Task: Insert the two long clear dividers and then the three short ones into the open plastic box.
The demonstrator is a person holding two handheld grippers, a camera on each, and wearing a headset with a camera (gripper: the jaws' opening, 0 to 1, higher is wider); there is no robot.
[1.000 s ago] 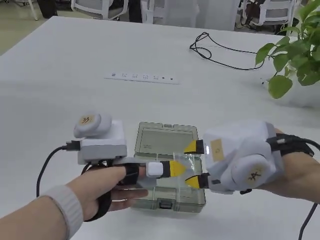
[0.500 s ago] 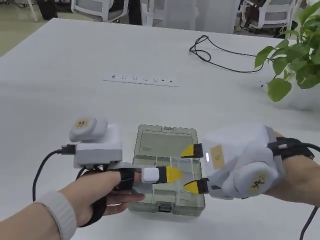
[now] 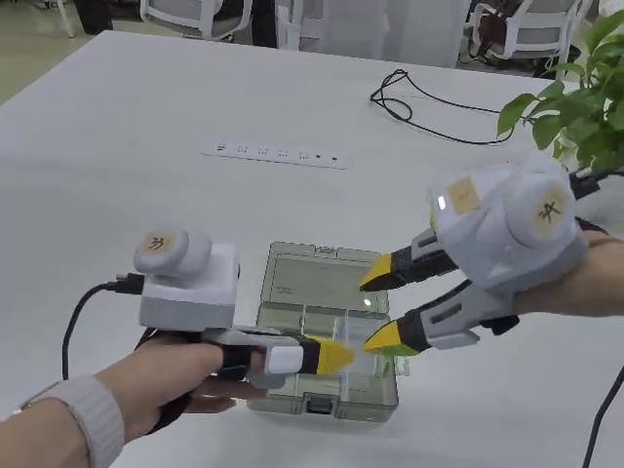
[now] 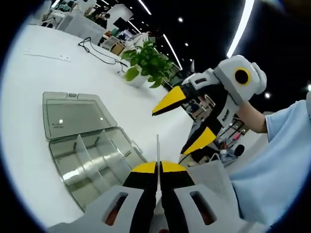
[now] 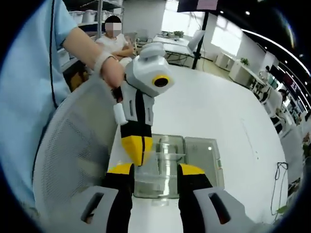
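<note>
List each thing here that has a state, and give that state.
plastic box: open.
lid: folded flat back on the table.
left claw: shut on a clear divider, over the box.
right claw: open, empty.
seated dividers: upright in the box's base.

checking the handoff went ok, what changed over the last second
The right tool lifted up and back to the right, away from the open box, with its jaws open as before. The left tool eased slightly toward the box's near edge and stayed shut on the clear divider. The box and the power strip stayed put.
</note>
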